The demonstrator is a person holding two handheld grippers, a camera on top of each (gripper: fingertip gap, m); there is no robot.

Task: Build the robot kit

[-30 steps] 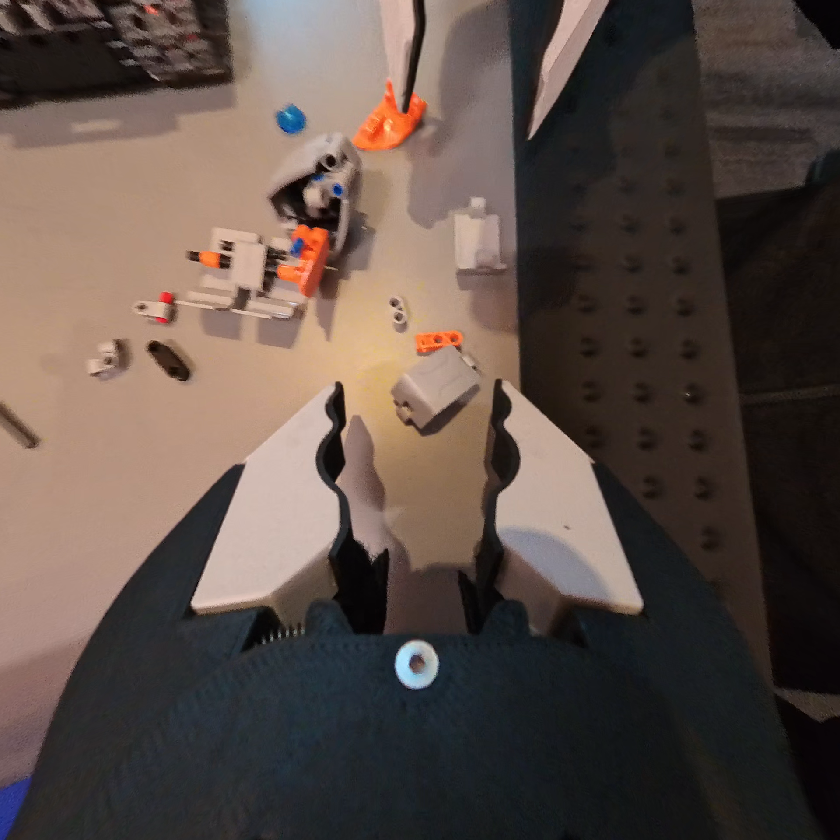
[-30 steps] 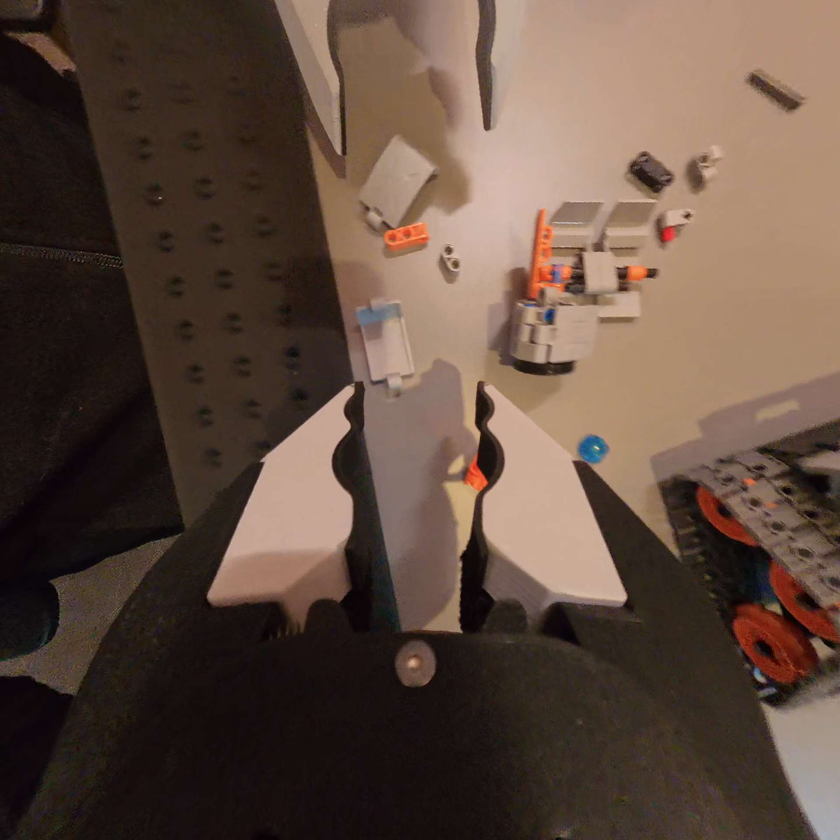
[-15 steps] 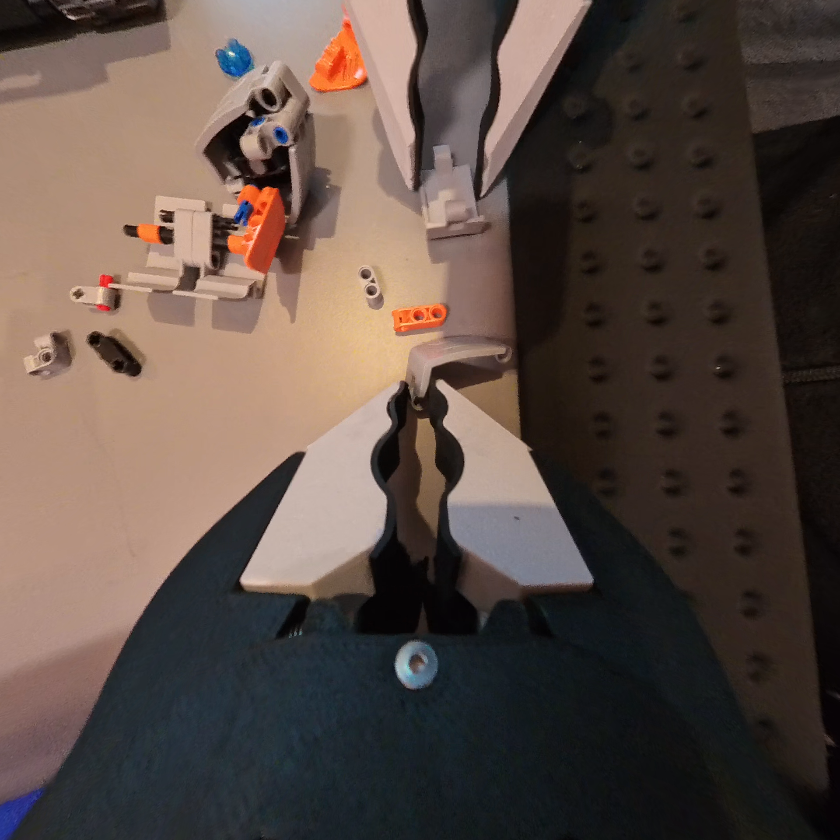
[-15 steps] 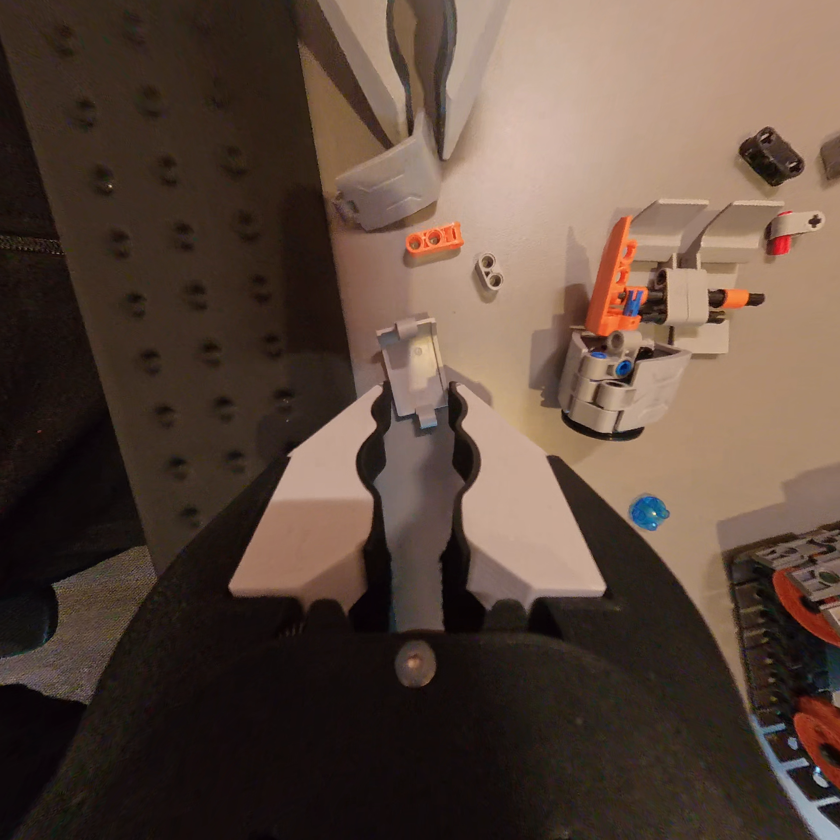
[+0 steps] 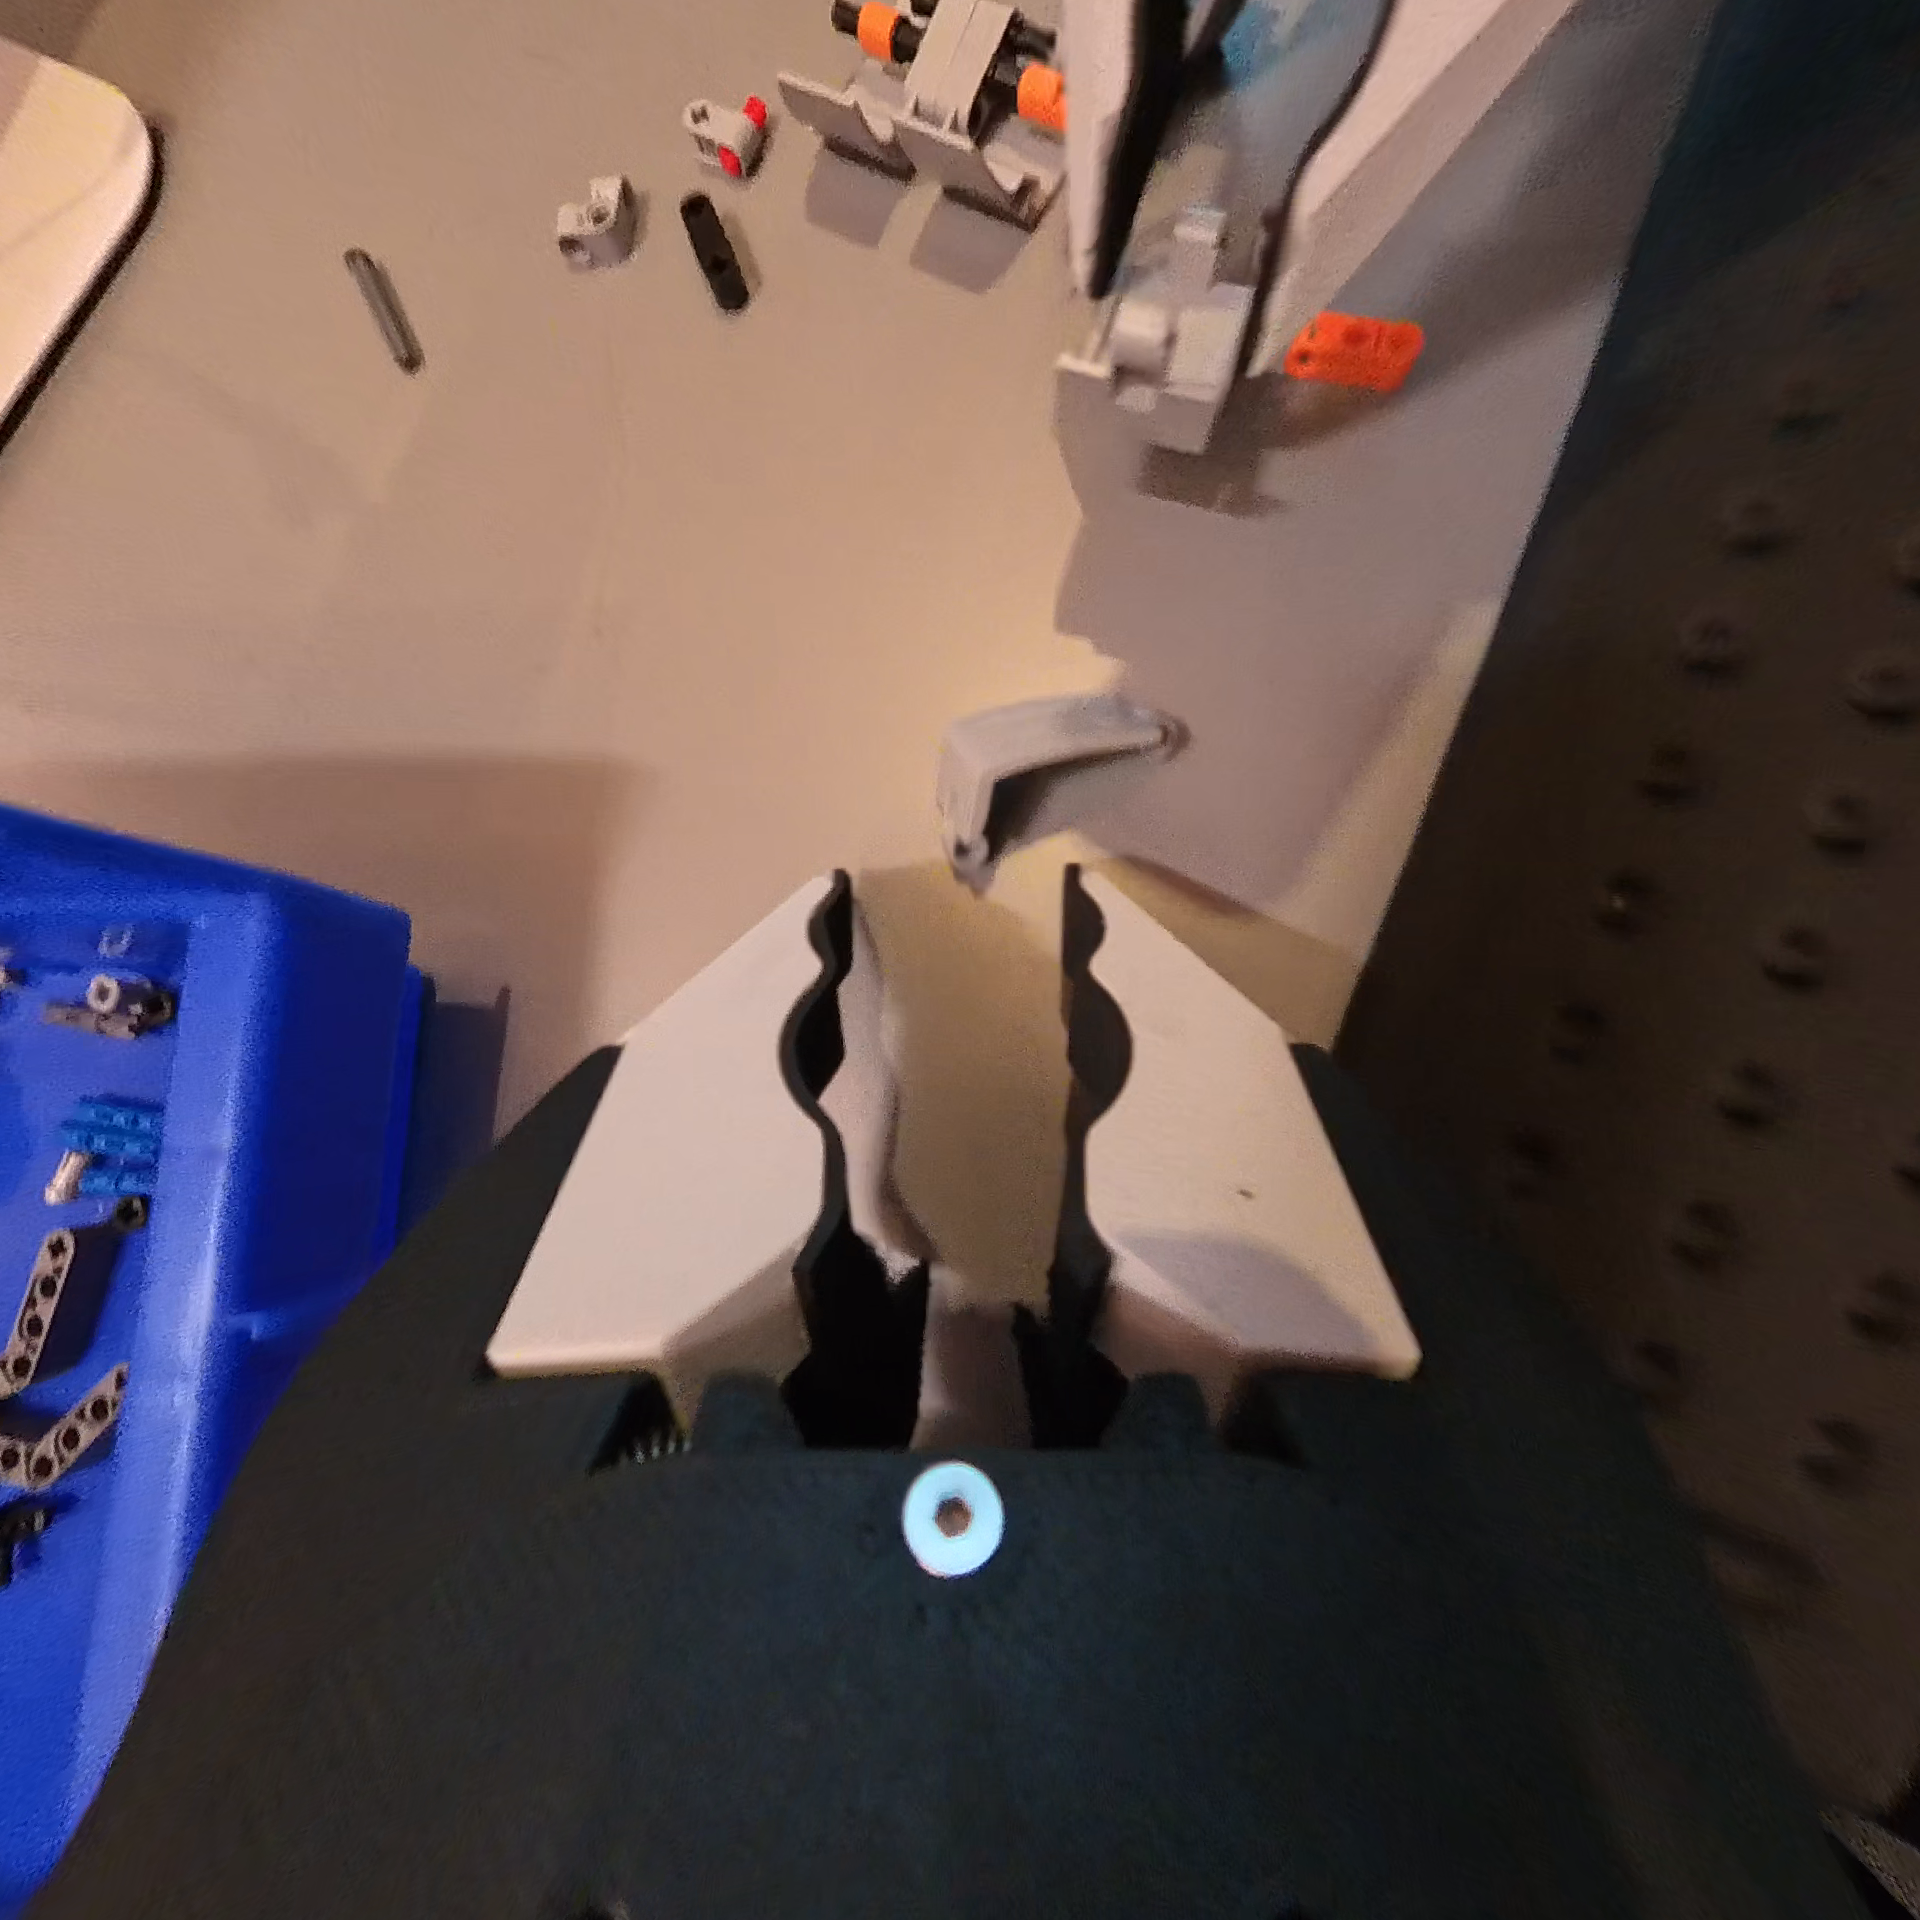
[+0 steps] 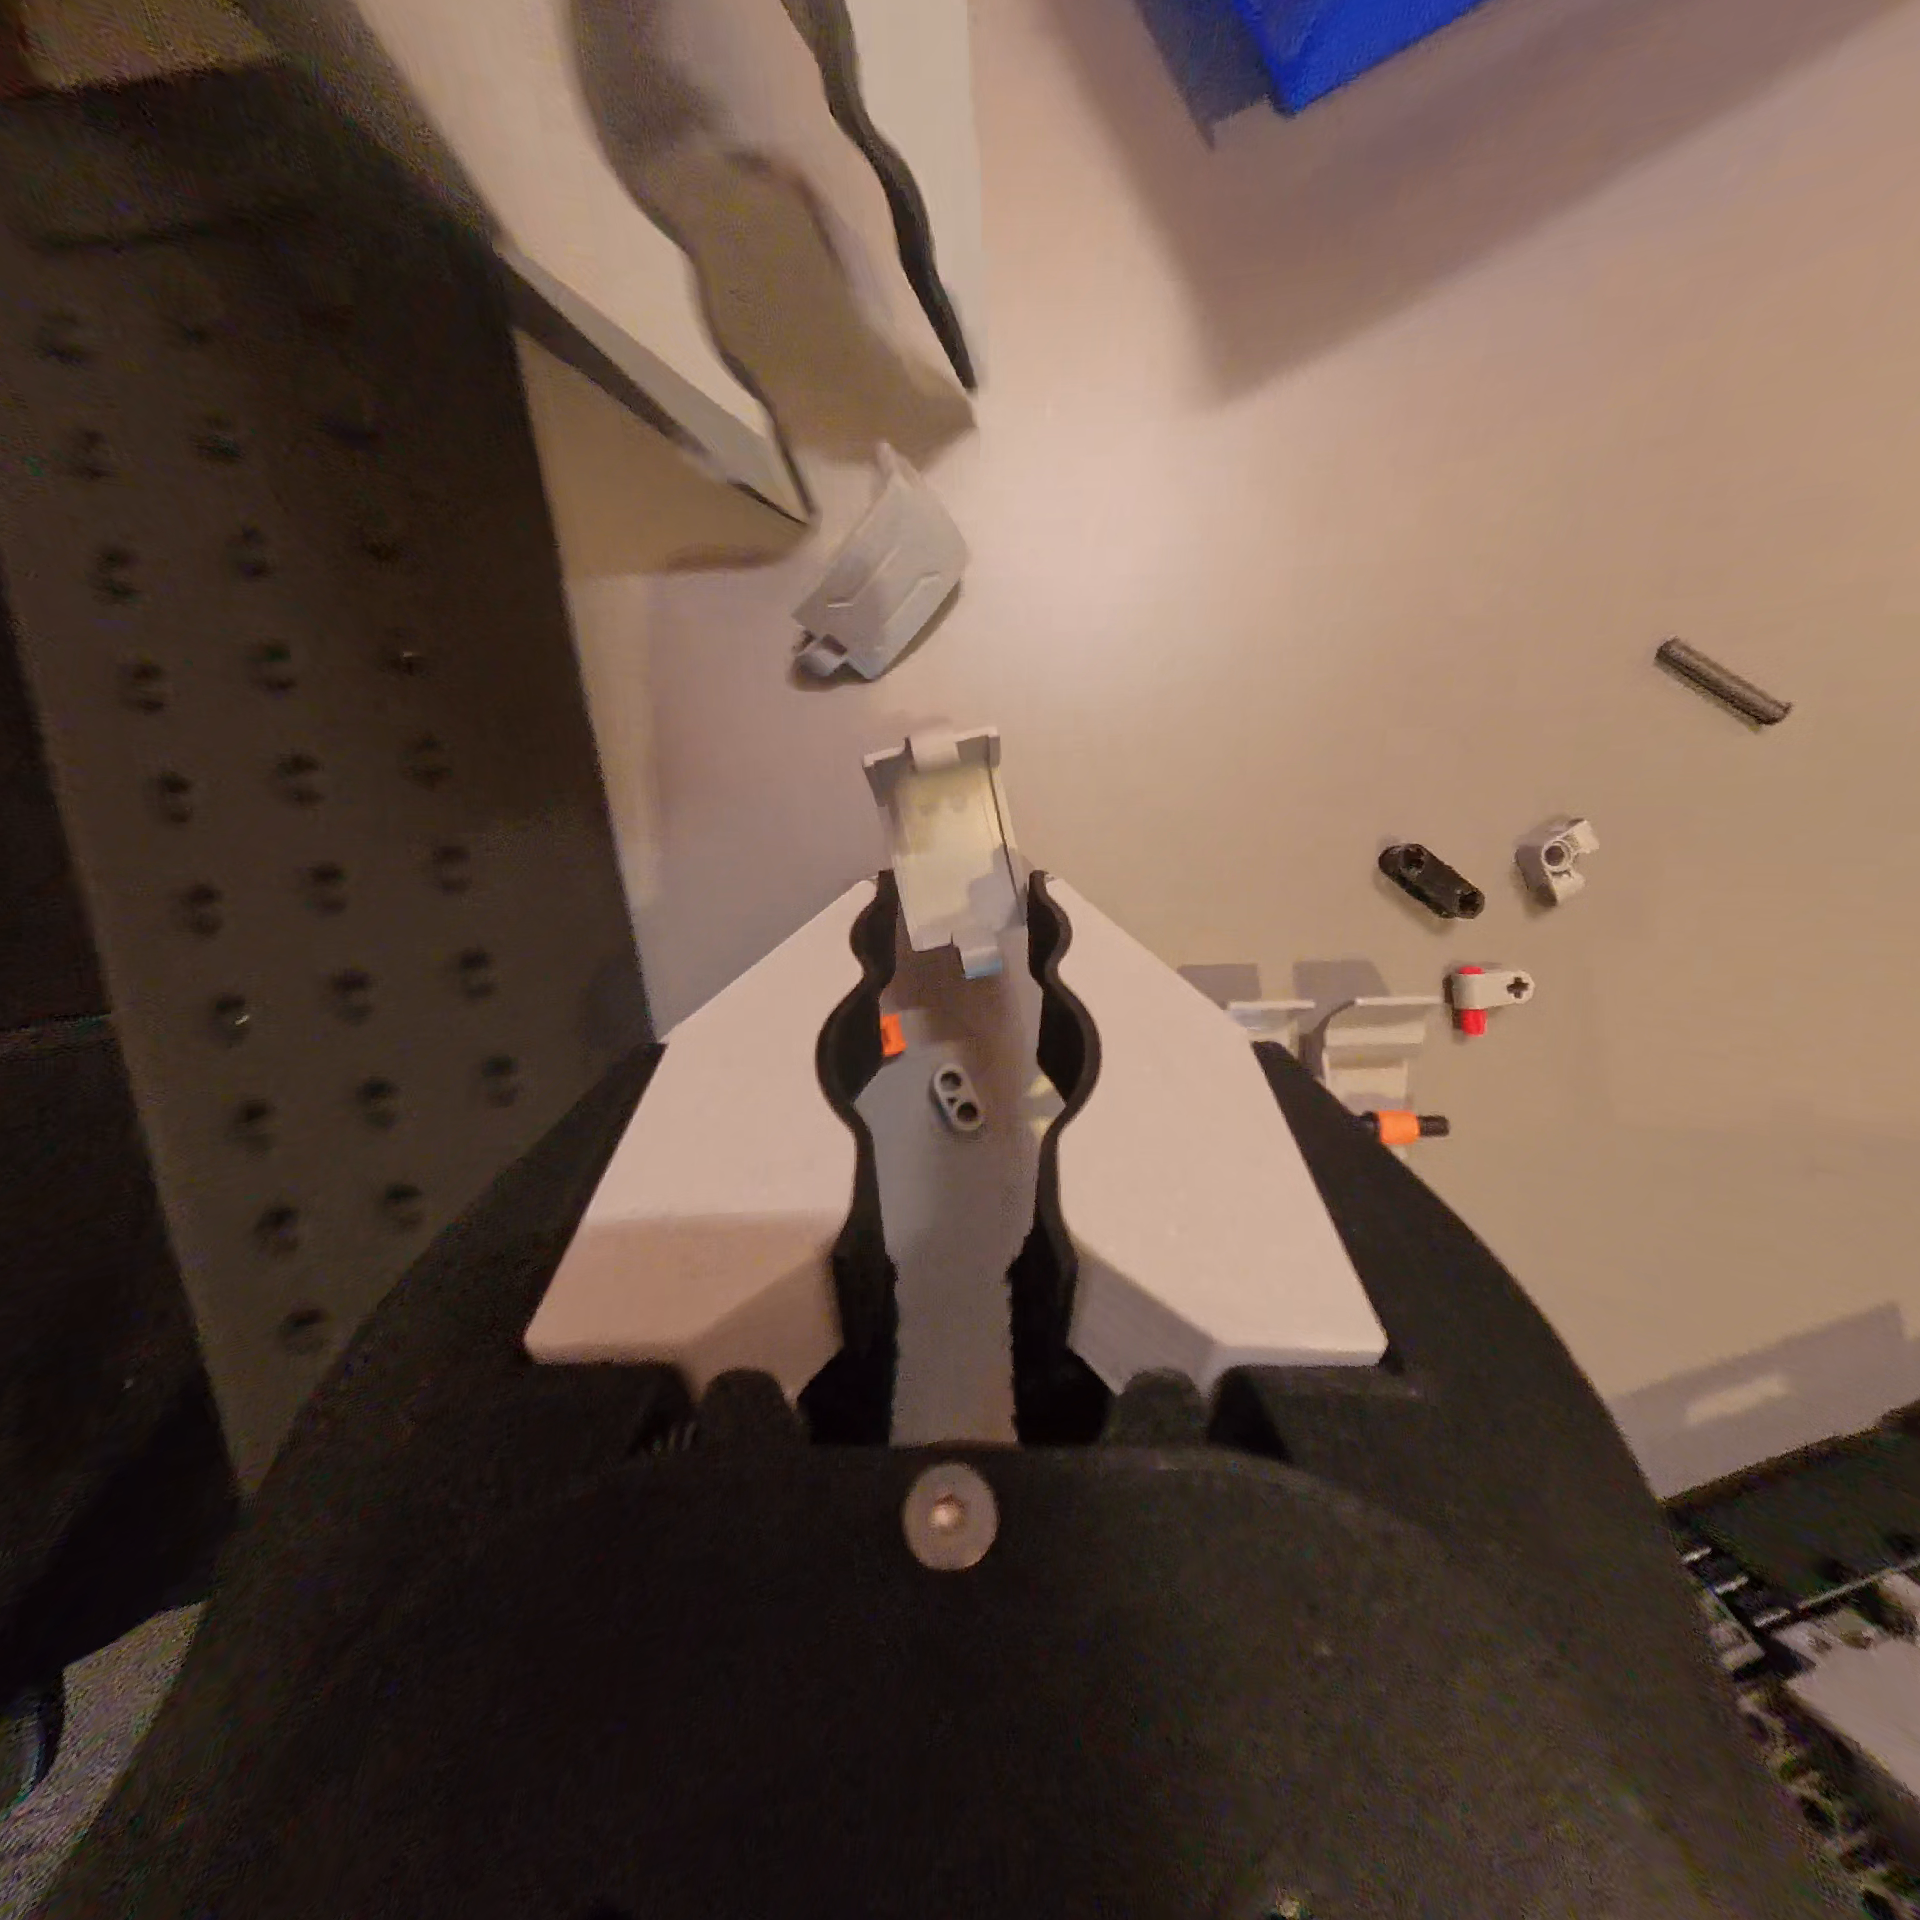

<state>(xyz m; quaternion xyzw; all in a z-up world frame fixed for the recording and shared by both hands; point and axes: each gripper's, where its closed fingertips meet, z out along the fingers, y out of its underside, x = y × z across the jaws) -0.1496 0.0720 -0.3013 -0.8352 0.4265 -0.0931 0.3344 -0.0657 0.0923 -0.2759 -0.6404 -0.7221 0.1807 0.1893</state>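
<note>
My right gripper is shut on a grey shell panel, held by its near end between the fingertips and raised above the tan table. The same panel shows in the left wrist view, clamped in the right gripper at the upper right. My left gripper is open and empty. A grey curved panel sits free just beyond its tips. In the right wrist view this curved panel is right below the open left gripper.
A black perforated board runs along the table edge. A blue bin of small parts stands at the left. Loose pieces lie about: an orange beam, a black link, a grey connector, a dark axle, a grey-orange assembly. Left tips to right tips: about 10 cm. The right tips stand about 9 cm off the black link. It turns up in the left wrist view as well.
My left gripper has opened and let go of the curved panel, then drawn back. My right gripper has closed on the shell panel and lifted it off the table toward the left gripper.
</note>
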